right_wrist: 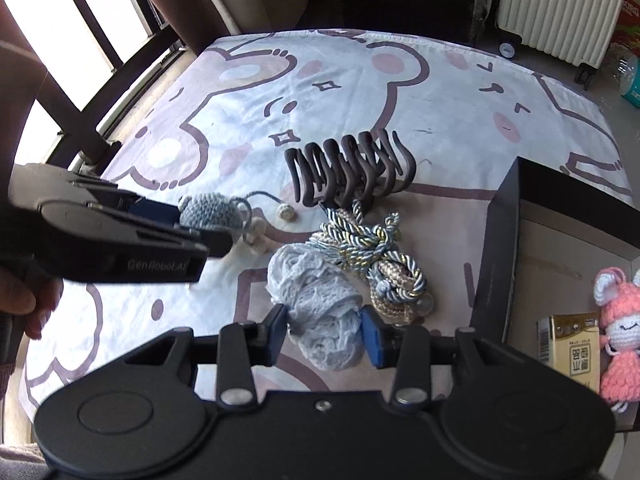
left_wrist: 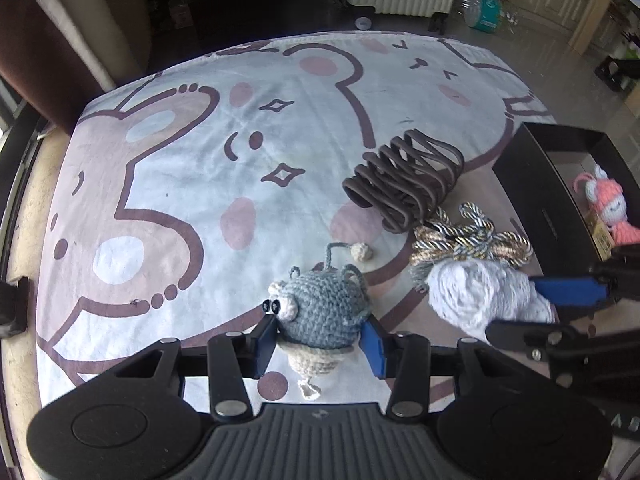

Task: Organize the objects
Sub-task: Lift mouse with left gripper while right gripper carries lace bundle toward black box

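Observation:
A grey crocheted mouse with a cream belly sits between the blue pads of my left gripper, which is shut on it just above the cartoon-bear cloth. In the right wrist view the same mouse shows in the left gripper at the left. A pale lace bundle lies on the cloth, and my right gripper is shut on its near end. Seen from the left wrist, the bundle is pinched by the right gripper at the right edge.
A brown claw hair clip and a knotted gold-and-blue cord lie just beyond the bundle. An open black box at the right holds a pink crocheted doll and a yellow carton. A hand holds the left gripper.

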The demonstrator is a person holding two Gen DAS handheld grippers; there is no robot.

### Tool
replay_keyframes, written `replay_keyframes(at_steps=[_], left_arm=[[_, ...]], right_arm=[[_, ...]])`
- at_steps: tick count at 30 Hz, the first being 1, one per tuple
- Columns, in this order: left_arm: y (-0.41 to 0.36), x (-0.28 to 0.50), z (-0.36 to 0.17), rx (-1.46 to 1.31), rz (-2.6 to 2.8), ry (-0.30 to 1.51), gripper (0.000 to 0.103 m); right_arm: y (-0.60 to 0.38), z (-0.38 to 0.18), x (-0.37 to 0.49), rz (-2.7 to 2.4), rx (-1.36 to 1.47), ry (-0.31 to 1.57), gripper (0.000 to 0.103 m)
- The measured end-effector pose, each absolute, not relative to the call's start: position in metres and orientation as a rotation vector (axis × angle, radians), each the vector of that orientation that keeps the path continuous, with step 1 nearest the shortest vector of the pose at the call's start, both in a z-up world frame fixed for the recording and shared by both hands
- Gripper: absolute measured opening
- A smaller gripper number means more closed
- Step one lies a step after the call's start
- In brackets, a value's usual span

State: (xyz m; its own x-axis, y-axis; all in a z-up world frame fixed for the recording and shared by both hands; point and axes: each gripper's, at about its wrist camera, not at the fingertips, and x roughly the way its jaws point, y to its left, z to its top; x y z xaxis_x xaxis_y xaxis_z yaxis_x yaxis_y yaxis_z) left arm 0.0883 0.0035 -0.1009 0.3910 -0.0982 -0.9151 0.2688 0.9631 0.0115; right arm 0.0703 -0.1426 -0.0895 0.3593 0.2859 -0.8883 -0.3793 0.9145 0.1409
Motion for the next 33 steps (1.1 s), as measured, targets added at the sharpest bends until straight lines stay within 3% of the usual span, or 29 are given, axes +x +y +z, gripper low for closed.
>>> replay_keyframes(at_steps=[17,24,33], left_arm=[[-0.034,0.025,-0.1,0.416,-0.644,1.22,0.047],[-0.039,0.016,-0.114,0.5,-0.635,1.26,0.055],[-0.044,0.021,-0.124,0.495,-0.639,1.279,0.055]], right_arm=[[-0.149,-0.073,0.07,0.367,-0.007,1.126,0.04],[-0.144,-0.076,0.067,0.393,-0.027,1.142,0.04],[-0.146,-0.078,0.068,0.389,-0.023,1.153,0.04]])
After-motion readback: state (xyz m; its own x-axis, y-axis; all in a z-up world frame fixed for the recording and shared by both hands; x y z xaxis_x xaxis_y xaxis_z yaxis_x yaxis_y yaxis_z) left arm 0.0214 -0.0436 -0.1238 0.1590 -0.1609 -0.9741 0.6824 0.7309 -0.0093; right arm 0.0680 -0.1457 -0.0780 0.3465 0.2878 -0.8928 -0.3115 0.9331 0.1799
